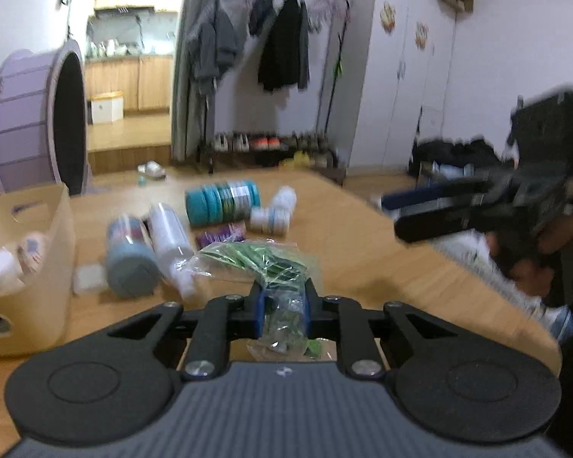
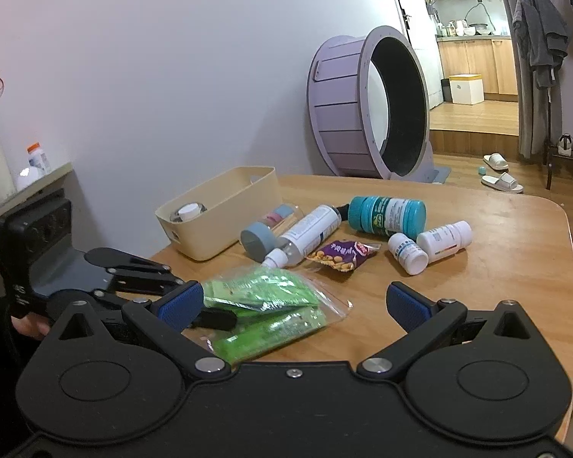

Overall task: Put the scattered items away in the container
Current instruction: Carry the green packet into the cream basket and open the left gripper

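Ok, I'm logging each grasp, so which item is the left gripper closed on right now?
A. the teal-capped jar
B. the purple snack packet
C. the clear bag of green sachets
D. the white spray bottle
C: in the left wrist view the left gripper has its blue pads pinched on the clear bag of green sachets, while the other items lie untouched on the table.

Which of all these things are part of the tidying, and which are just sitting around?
Part of the job: beige bin, bag of green sachets in the left gripper, spray bottle, teal jar, snack packet.

Just there: purple wheel, slippers, hanging clothes.
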The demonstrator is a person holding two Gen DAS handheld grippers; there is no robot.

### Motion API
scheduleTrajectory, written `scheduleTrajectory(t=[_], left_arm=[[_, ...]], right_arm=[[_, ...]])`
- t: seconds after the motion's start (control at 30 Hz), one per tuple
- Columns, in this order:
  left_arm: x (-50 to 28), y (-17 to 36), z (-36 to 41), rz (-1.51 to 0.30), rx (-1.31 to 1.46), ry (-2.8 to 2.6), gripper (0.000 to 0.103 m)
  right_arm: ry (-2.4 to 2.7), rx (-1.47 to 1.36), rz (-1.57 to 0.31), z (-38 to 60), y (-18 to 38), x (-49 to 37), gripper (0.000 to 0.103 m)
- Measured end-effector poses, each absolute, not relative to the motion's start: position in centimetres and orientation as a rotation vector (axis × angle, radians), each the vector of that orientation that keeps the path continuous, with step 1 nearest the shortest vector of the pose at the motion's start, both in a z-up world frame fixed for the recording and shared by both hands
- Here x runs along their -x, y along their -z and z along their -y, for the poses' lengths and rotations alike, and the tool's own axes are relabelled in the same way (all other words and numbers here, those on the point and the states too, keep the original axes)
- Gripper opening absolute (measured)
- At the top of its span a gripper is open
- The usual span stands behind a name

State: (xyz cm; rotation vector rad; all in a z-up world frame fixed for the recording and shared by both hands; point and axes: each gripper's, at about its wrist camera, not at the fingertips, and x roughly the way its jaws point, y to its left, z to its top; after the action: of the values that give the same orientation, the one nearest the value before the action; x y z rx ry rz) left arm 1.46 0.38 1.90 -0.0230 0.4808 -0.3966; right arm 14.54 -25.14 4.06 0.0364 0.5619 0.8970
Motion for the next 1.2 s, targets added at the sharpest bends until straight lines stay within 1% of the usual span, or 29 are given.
scheduleTrajectory(t=[0.13,0.37,0.47,0.6,0.87,0.97,1.0,1.03,1.07,1.1,1.2], left_arm=[[-0.7,-3.9,-1.6,-0.41,0.056,0.383,0.017],[-1.7,-7.2,-7.7,-0.323,0.066,0.187,0.017],[-3.4,-7.4,-9.6,-0.344,0.017,0.104,0.017],[-7.3,-6.6,-12.2,-0.429,-0.006,0.015,0.017],[-13.1,-4.6,-14.8,-0.55,-0.076,-0.038,0.019],[-14.1,-3.4,-15.3,-0.64,-0.103,-0.052,0.023],[-13.8,-3.4,-15.4,-0.635,-0.102,-0.077,0.028],[-13.3,-3.7,-15.6,-0.622,-0.082,-0.083,0.039],[-12.7,-4.0,-15.9,-0.608,-0.061,-0.089,0.043],[-12.2,-4.3,-16.1,-0.594,-0.04,-0.095,0.045],[-10.9,-5.8,-16.2,-0.531,-0.01,-0.072,0.045]], right_arm=[[-0.902,-0.065,-0.547,25.3,-4.5,-14.6,0.103],[-0.958,-0.118,-0.514,24.3,-5.2,-14.8,0.103],[-0.985,-0.134,-0.5,23.2,-5.3,-15.0,0.103],[-1.005,-0.147,-0.501,21.8,-5.1,-15.2,0.103],[-1.015,-0.132,-0.541,20.3,-4.1,-15.8,0.103],[-1.013,-0.133,-0.553,20.2,-3.8,-16.1,0.103],[-1.011,-0.134,-0.556,20.2,-3.7,-16.1,0.103],[-1.009,-0.134,-0.56,20.2,-3.7,-16.2,0.103],[-1.006,-0.134,-0.563,20.2,-3.6,-16.2,0.103],[-1.005,-0.134,-0.564,20.2,-3.6,-16.3,0.103],[-1.001,-0.135,-0.562,20.3,-3.6,-16.2,0.103]])
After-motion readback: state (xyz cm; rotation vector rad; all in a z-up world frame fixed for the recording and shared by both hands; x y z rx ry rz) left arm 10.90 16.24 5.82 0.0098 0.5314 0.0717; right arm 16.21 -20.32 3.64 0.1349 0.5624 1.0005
